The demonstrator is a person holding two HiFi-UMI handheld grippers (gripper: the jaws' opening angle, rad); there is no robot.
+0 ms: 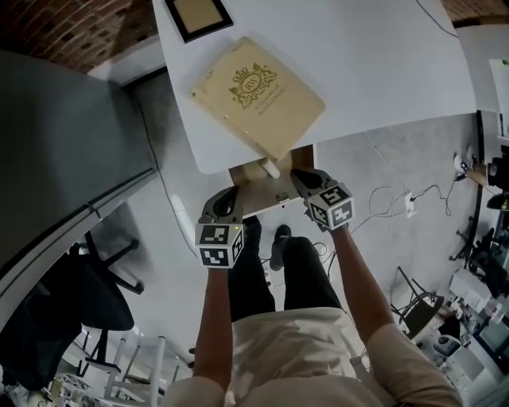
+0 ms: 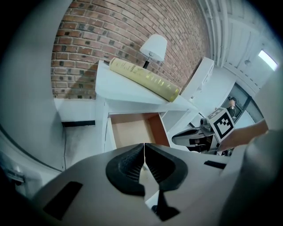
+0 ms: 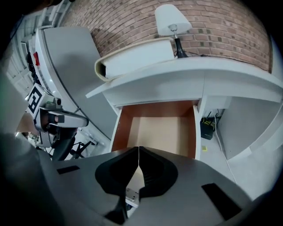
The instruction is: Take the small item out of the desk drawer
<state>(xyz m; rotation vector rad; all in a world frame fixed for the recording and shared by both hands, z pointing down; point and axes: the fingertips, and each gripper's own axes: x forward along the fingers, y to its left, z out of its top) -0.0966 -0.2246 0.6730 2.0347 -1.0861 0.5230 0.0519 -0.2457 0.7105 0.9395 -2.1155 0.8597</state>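
The desk drawer [image 1: 262,191] stands pulled out under the white desk [image 1: 358,71], its wooden bottom showing. In the head view a small cream cylinder [image 1: 270,167] lies in it near the desk edge; neither gripper view shows it. My left gripper [image 1: 225,199] hovers at the drawer's front left corner, its pads [image 2: 132,165] pressed together on nothing. My right gripper [image 1: 305,179] sits at the front right corner, also shut and empty, with its pads [image 3: 152,170] touching. From each gripper view the drawer [image 2: 135,129] [image 3: 161,128] looks bare inside.
A gold book [image 1: 258,95] overhangs the desk's near edge above the drawer. A dark picture frame [image 1: 196,16] lies farther back. A white lamp [image 3: 171,20] stands by the brick wall. A grey partition [image 1: 64,151] is at my left, with cables and chairs on the floor around.
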